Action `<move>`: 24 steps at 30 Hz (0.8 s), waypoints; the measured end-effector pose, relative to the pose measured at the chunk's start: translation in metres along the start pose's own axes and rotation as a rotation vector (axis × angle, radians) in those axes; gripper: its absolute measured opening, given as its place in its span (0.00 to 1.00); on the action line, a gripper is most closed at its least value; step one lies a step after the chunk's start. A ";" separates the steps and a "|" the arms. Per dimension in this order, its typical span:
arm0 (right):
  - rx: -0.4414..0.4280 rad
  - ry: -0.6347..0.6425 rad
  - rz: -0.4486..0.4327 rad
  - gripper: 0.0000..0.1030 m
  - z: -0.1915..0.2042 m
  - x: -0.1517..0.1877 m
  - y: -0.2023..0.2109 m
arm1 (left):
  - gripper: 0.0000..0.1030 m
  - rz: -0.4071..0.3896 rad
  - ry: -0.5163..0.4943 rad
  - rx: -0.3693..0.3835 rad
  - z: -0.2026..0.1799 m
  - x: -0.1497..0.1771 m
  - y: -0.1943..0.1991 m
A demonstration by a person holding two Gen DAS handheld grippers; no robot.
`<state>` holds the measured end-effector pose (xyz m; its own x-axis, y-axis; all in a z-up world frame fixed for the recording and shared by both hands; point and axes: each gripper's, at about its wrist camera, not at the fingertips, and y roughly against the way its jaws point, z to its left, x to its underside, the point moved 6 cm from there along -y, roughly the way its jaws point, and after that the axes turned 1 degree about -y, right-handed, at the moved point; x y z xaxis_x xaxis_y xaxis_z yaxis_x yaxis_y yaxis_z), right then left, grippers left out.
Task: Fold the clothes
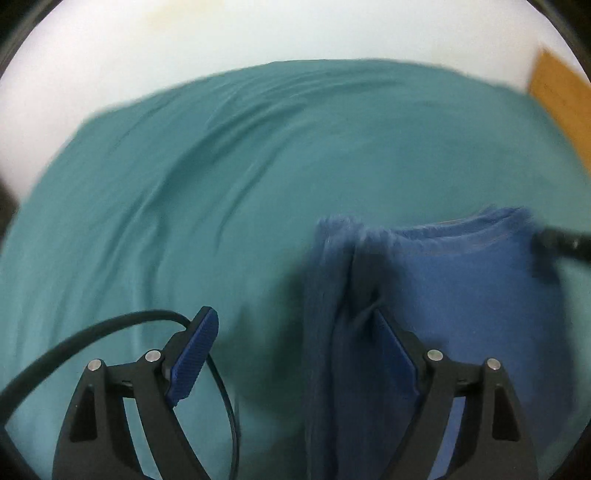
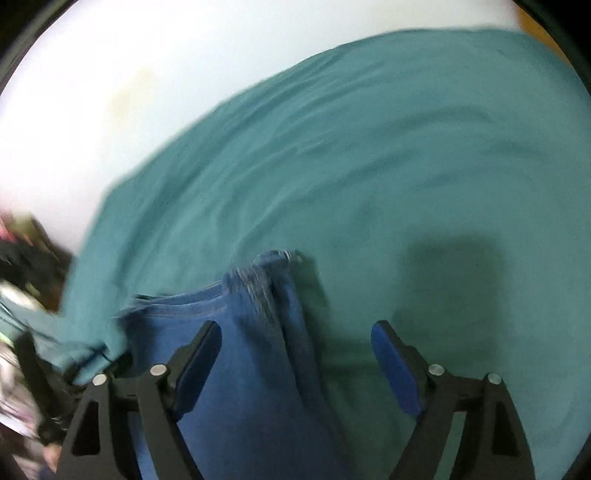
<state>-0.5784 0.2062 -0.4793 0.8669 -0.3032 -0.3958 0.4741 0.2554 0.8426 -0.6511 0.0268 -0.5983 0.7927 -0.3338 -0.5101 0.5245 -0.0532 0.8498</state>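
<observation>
Your left gripper sits at the bottom of its frame with jaws apart, gripping nothing; the blue garment's bunched edge drapes by the right-hand pad, contact unclear through blur. Your right gripper also has jaws apart, the same blue garment lying between them, unpinched. Lower right in the left view, lower left-centre in the right, it lies folded on a teal sheet. Beyond, upper frame, a white surface.
</observation>
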 end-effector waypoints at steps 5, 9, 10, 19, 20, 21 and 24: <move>0.001 0.043 0.041 0.10 0.004 -0.006 -0.030 | 0.31 0.029 0.191 0.252 0.010 -0.010 -0.028; -0.247 -0.119 -0.028 0.07 -0.004 -0.009 0.003 | 0.20 0.000 0.483 0.621 0.033 -0.022 -0.031; -0.273 -0.155 -0.029 0.07 -0.012 -0.009 0.003 | 0.20 0.011 0.539 0.740 0.034 -0.029 -0.038; -0.314 -0.339 0.106 0.64 -0.062 0.012 -0.006 | 0.78 0.203 0.841 1.080 0.063 -0.014 -0.087; -0.305 -0.313 0.099 0.73 -0.068 0.018 0.008 | 0.85 0.189 0.882 1.124 0.072 -0.012 -0.080; -0.297 -0.287 0.091 0.77 -0.073 0.024 0.021 | 0.85 0.190 0.934 1.180 0.077 0.000 -0.066; -0.280 -0.252 0.086 0.84 -0.092 0.049 0.055 | 0.85 0.132 1.095 1.187 0.086 0.062 -0.015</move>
<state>-0.4953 0.2895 -0.4859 0.8566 -0.4770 -0.1967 0.4555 0.5201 0.7225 -0.6367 -0.0734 -0.6311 0.9125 0.3731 0.1676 0.3276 -0.9120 0.2468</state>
